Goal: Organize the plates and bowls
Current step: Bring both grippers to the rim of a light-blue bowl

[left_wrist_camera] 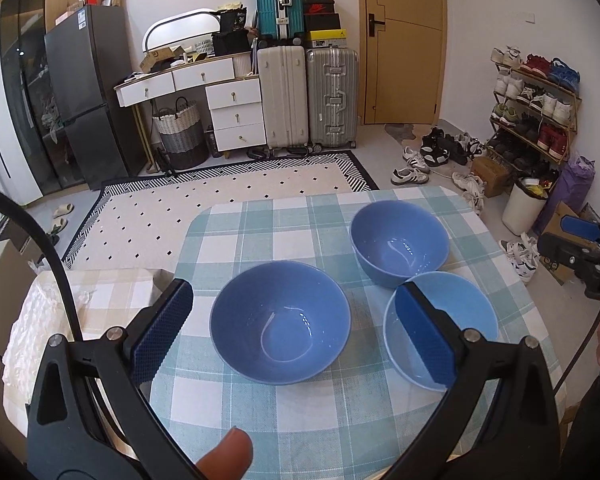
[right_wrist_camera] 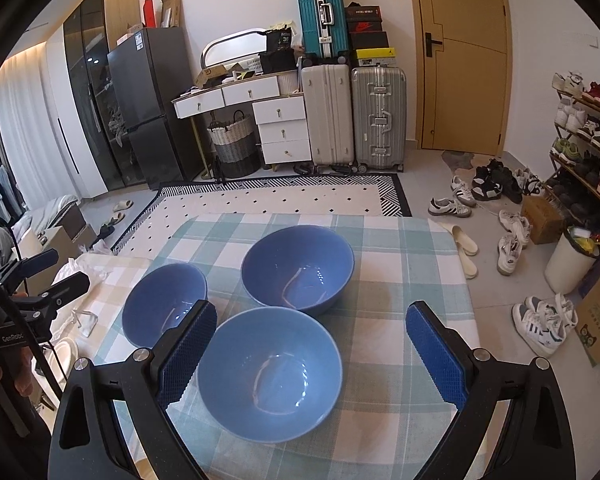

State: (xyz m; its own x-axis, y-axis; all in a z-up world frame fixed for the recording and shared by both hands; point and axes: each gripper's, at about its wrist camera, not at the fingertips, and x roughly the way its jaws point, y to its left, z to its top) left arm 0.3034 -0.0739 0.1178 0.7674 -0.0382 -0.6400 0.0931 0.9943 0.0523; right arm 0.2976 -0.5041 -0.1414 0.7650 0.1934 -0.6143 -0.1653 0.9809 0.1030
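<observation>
Three blue bowls stand upright and empty on a table with a green checked cloth (left_wrist_camera: 260, 224) (right_wrist_camera: 400, 248). My left gripper (left_wrist_camera: 294, 334) is open, its fingers on either side of the nearest darker bowl (left_wrist_camera: 278, 324) (right_wrist_camera: 164, 304) without touching it. Its right finger hides part of a lighter blue bowl (left_wrist_camera: 460, 320). My right gripper (right_wrist_camera: 312, 354) is open around that lighter bowl (right_wrist_camera: 270, 368). The third, larger bowl (left_wrist_camera: 400, 240) (right_wrist_camera: 298, 268) sits farther back. Each view shows the other gripper (left_wrist_camera: 568, 242) (right_wrist_camera: 56, 272) at its edge.
A lower surface with a beige checked cloth (left_wrist_camera: 112, 292) and crumpled plastic adjoins the table's left side. A patterned rug (left_wrist_camera: 228, 200) lies beyond the far edge. Shoes (right_wrist_camera: 512, 248), a white bin (right_wrist_camera: 572, 264) and a cardboard box stand on the floor to the right.
</observation>
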